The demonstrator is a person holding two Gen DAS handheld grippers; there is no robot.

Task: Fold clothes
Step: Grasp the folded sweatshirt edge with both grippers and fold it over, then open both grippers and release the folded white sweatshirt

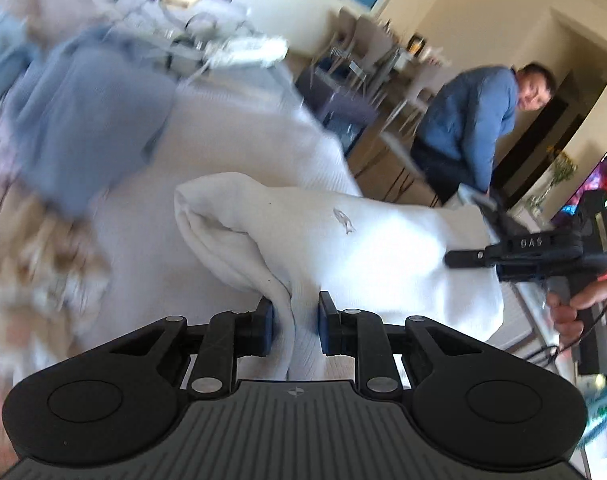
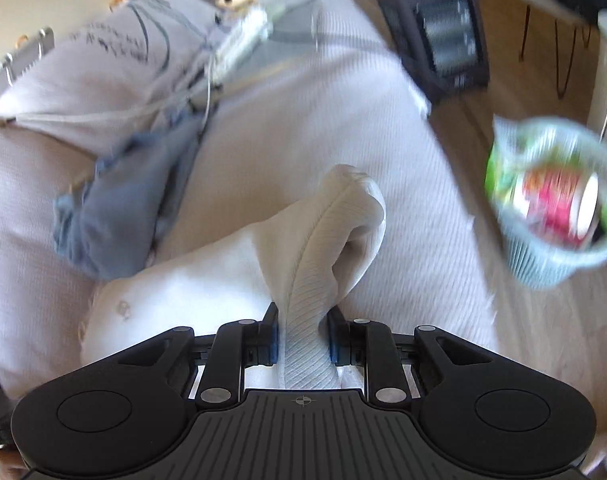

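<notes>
Left wrist view: your left gripper (image 1: 294,326) pinches the white garment (image 1: 343,240); right gripper (image 2: 302,338) clamps its ribbed fold. Blur hides the bed's (image 2: 303,120) far clutter.

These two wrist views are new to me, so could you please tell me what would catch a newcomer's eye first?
The white garment dominates the centre of both views, lifted over the pale bedcover, with the left gripper and the right gripper each clamped on a bunched edge of it. Next comes the man in a blue sweater at the left view's upper right, then the colourful, blurred basket on the floor at the right view's right.
</notes>
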